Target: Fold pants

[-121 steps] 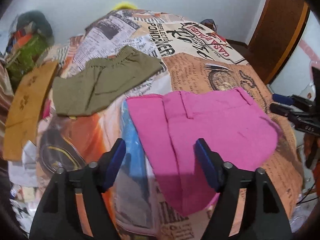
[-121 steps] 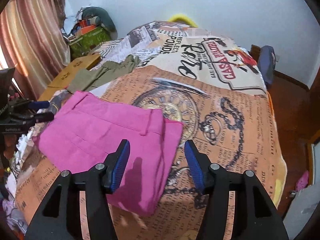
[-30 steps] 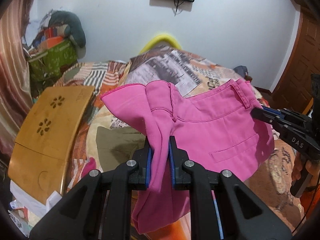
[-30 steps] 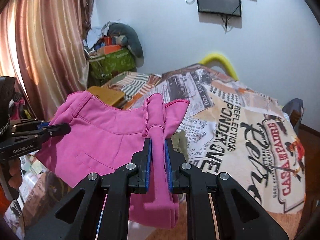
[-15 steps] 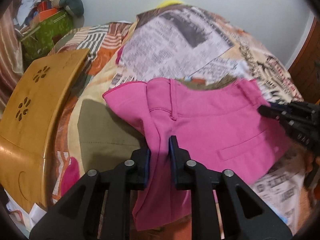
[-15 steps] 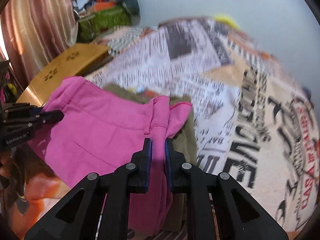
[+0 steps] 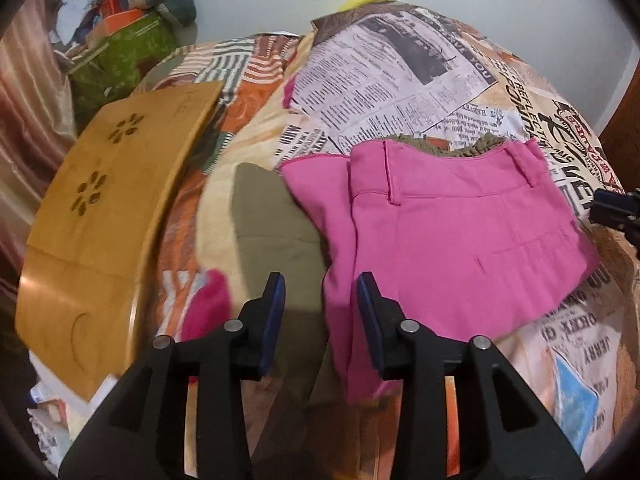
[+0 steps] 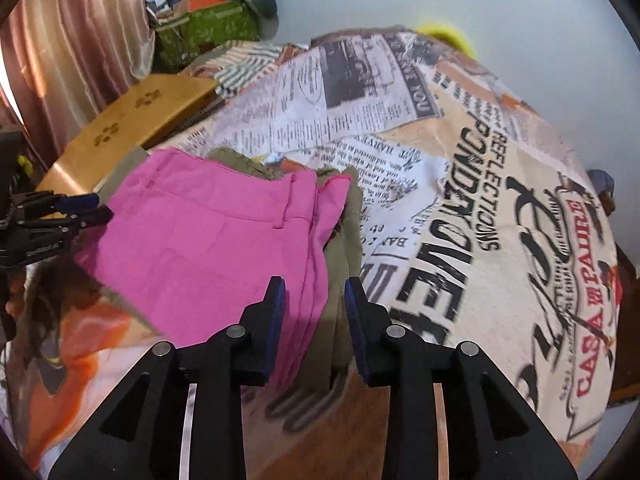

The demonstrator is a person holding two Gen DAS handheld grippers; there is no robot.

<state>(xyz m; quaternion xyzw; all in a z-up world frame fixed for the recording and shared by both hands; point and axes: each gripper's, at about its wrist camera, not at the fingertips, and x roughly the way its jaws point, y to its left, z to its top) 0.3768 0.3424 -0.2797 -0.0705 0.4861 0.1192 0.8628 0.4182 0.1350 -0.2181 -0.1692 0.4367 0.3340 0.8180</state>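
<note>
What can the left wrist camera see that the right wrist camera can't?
Only the left view shows a bright pink patch beside the olive garment and a blue patch in the bedspread print.

Only the right view shows the curtain and the red "CASA PAURE" lettering.

Both show the folded pink pants lying on the olive garment, the wooden lap tray and the green bag.

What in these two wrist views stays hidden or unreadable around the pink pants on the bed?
- Olive garment: mostly covered by the pink pants, both views.
- Pink pants' near hem: behind the left hand-held gripper, whose jaws are opening.
- Bedspread lettering: motion-blurred, right view.
- Wall screen: cut off, right view's top edge.
</note>
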